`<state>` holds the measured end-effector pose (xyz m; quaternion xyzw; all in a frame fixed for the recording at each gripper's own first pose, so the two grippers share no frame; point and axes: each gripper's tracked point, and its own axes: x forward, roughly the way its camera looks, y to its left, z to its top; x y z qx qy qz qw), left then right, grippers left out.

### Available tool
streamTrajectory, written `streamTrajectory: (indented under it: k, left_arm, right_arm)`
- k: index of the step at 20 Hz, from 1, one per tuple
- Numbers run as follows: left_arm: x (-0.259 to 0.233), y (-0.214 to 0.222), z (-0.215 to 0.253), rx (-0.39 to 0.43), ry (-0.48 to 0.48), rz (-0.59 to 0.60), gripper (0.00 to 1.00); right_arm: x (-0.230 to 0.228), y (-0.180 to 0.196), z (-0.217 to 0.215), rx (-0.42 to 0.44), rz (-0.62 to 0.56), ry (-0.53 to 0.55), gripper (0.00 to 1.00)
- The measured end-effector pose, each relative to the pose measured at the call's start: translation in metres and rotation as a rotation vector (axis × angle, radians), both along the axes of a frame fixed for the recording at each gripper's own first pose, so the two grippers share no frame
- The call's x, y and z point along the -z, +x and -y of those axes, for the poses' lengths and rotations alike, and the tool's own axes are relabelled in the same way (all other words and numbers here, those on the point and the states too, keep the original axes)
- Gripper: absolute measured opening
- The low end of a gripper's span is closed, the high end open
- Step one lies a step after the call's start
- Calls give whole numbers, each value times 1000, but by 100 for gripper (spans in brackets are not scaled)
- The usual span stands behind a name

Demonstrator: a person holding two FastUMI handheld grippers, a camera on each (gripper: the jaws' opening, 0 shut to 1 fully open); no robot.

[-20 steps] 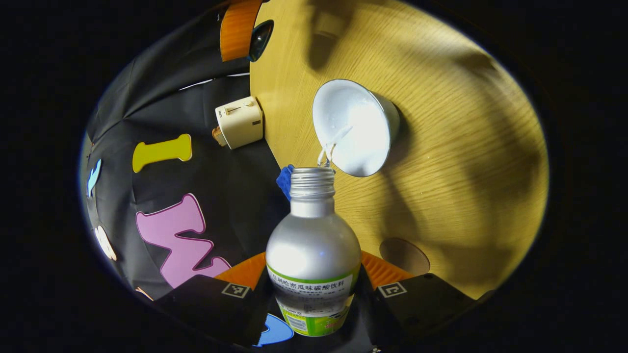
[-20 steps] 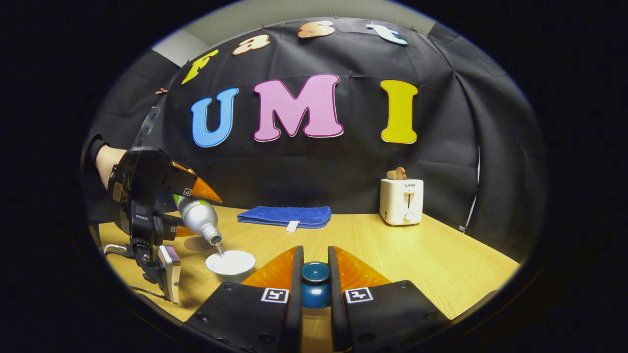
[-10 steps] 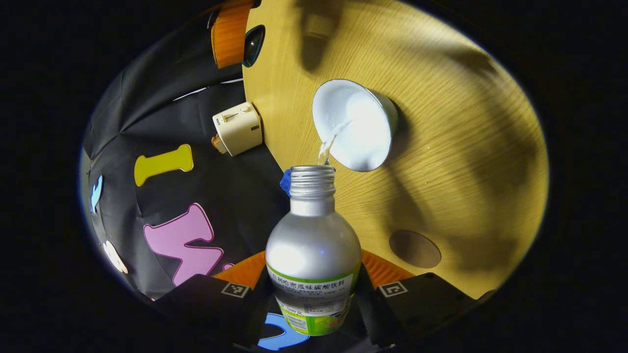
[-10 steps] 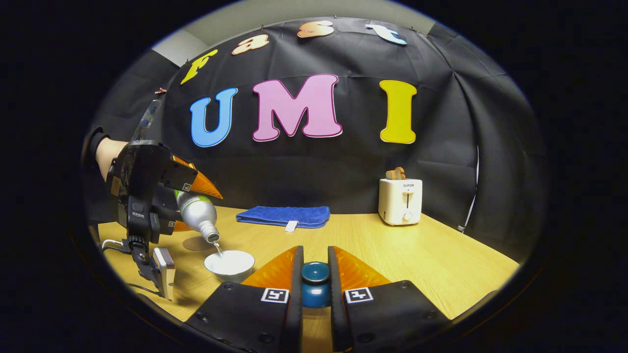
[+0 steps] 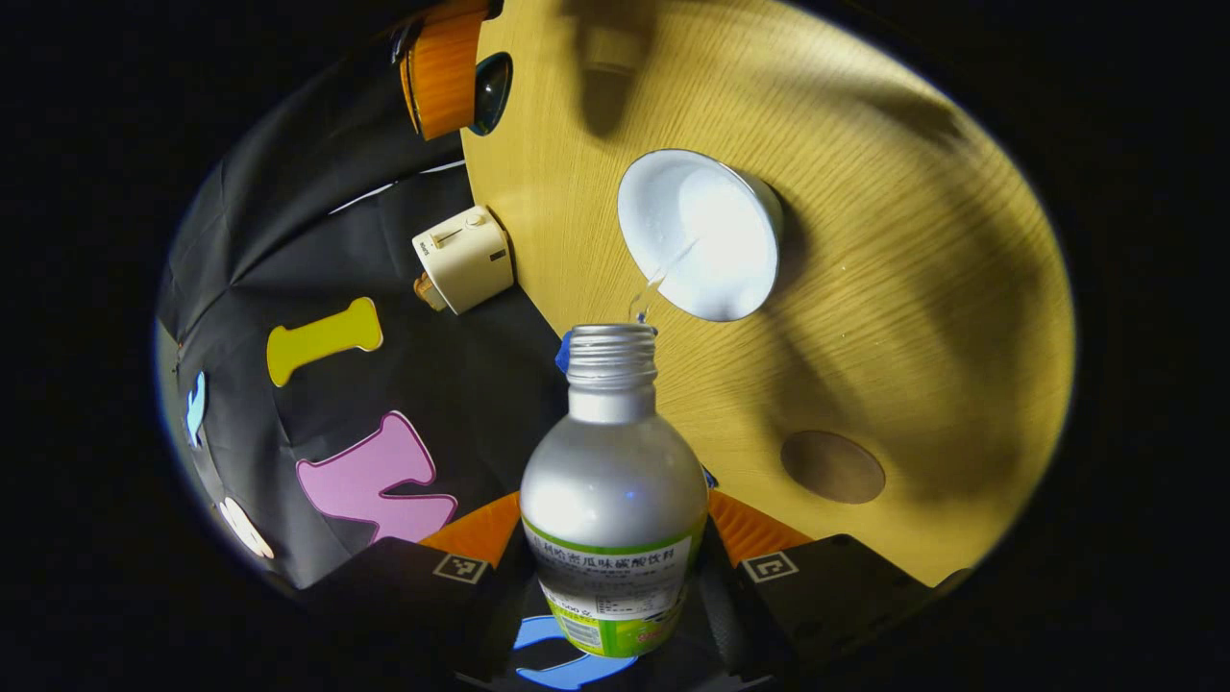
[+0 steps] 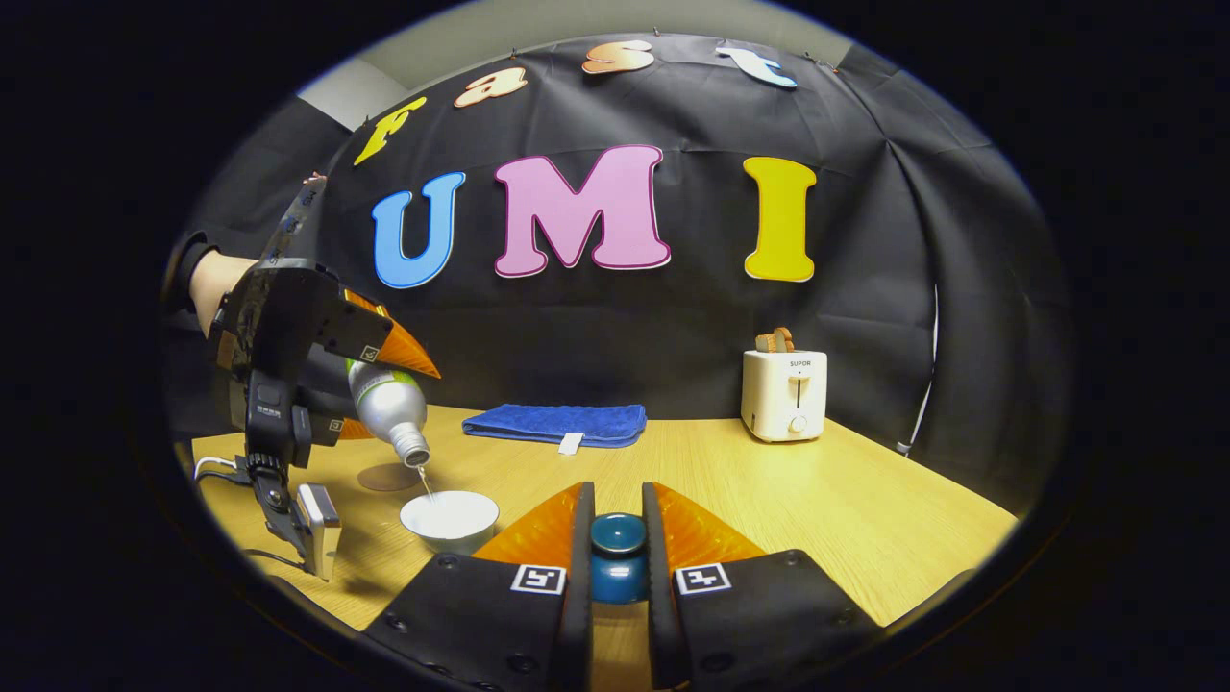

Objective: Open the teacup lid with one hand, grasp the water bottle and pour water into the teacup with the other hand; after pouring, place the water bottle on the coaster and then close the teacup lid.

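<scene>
Light wooden table, white teacup resting on it below the tilted bottle mouth, round brown coaster just behind the cup, folded blue cloth and cream toaster at the far edge, possibly a cable by the left gripper.

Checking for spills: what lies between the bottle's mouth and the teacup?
A thin water stream, seen in the left gripper view, running from the bottle into the teacup.

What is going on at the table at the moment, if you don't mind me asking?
A person is pouring water. The left gripper is shut on a tilted silver water bottle, and a thin stream falls from its mouth into the open white teacup. The right gripper holds the teacup lid clear by its knob. The round coaster sits empty on the wooden table.
</scene>
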<state>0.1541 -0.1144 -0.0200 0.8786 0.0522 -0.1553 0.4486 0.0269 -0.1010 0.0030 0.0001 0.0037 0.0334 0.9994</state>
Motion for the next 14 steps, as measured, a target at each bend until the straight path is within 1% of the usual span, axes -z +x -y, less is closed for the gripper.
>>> streamTrajectory:
  k: [7,14]
  left_arm:
    - [-2,-3,1,10,54,10,81]
    - [-3,-3,2,9,73,13,81]
  right_arm:
    - [0,0,0,0,0,0,27]
    - [-1,0,1,-1,0,0,27]
